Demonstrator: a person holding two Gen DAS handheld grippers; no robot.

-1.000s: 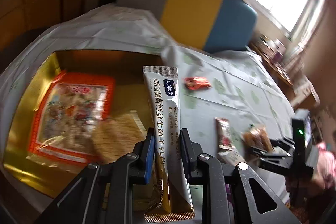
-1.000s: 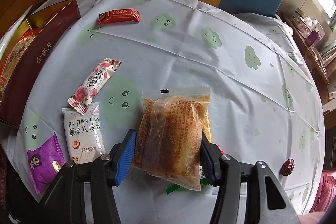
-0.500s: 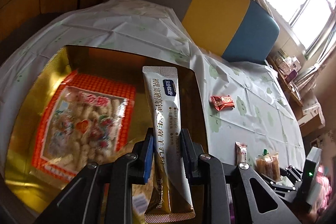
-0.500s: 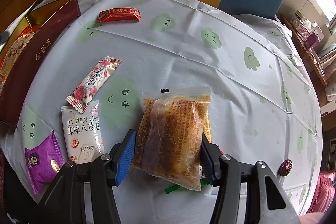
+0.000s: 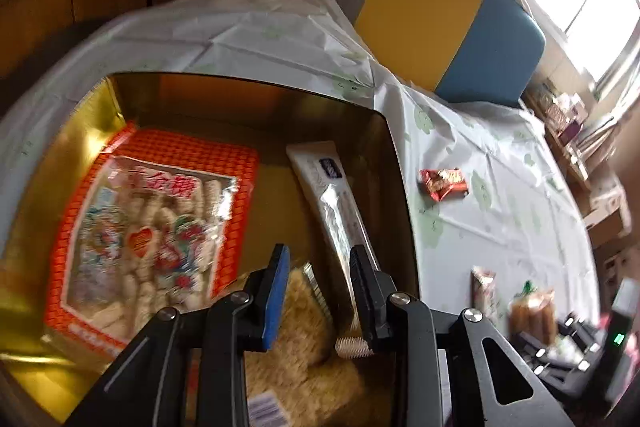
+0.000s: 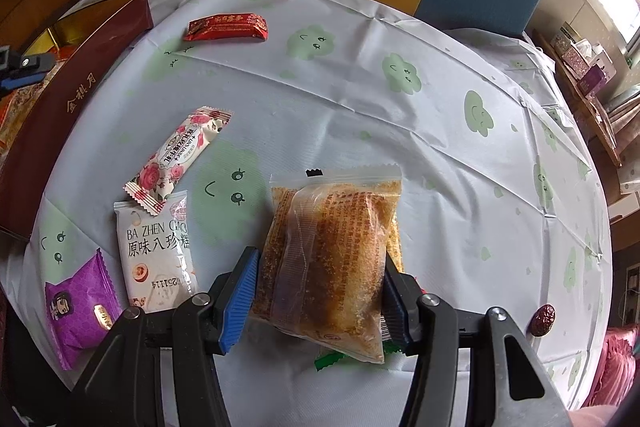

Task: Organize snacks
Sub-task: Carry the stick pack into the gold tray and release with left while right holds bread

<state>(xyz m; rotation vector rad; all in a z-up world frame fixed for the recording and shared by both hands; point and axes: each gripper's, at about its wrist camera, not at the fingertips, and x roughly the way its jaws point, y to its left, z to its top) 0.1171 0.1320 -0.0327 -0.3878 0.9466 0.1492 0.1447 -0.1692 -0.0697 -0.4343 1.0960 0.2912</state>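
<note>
My left gripper (image 5: pixel 320 283) hovers over the gold box (image 5: pixel 92 107), its fingers spread apart with nothing between them. Below and ahead of it, the long white stick packet (image 5: pixel 332 195) lies loose inside the box, slanted along the right wall, its near end resting on a pale crumbly snack bag (image 5: pixel 304 347). To the left, a big orange-bordered bag of puffed snacks (image 5: pixel 148 227) lies flat on the box floor.

My right gripper (image 6: pixel 320 291) is clamped on a clear bag of brown sugared cake (image 6: pixel 328 259), blue pad on one side and dark pad on the other, holding it above the tablecloth (image 6: pixel 360 99) printed with green smiling clouds.

Several snacks lie on the cloth. A red wrapper (image 6: pixel 226 27) sits far off near the box's maroon outer wall (image 6: pixel 60 107). A rose-patterned bar (image 6: pixel 180 155) overlaps the top of a white Ba Zhen Gao packet (image 6: pixel 156 251), and a purple packet (image 6: pixel 80 315) lies just beside that, near the table edge. A single red date (image 6: pixel 543 315) rests well apart on the right.
</note>
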